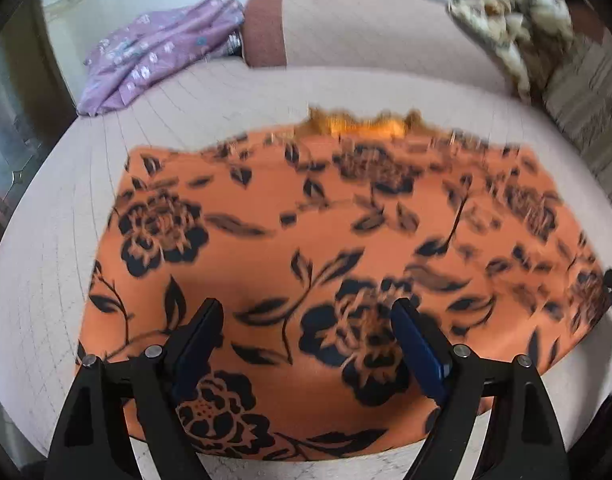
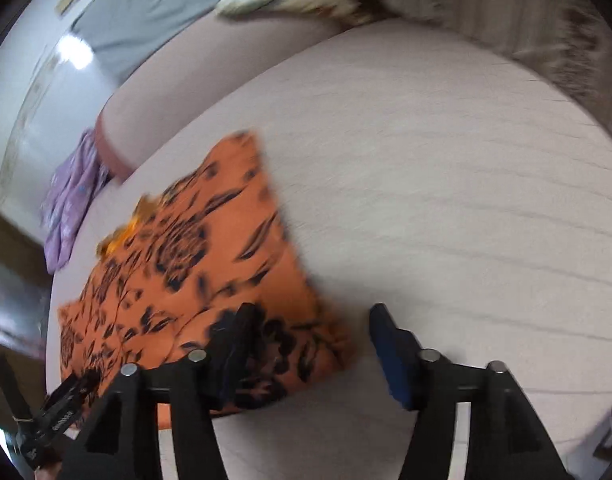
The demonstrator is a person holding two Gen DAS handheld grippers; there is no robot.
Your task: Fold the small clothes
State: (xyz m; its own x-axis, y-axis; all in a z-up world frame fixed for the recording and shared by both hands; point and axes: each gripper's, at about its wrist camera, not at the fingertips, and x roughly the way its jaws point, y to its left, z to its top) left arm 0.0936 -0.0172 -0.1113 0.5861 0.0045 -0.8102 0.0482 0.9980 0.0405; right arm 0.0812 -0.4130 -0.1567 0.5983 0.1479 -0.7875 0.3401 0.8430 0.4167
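An orange garment with black flowers lies flat on the pale sofa seat. My left gripper is open and empty, hovering over the garment's near edge. In the right wrist view the same garment lies to the left. My right gripper is open and empty above the garment's near right corner, one finger over the cloth, the other over the bare seat. The left gripper shows at the lower left of that view.
A purple flowered garment lies at the seat's back left, by the brown-edged backrest cushion. A crumpled beige patterned cloth lies on the backrest at the right. A grey striped cushion stands at the far right.
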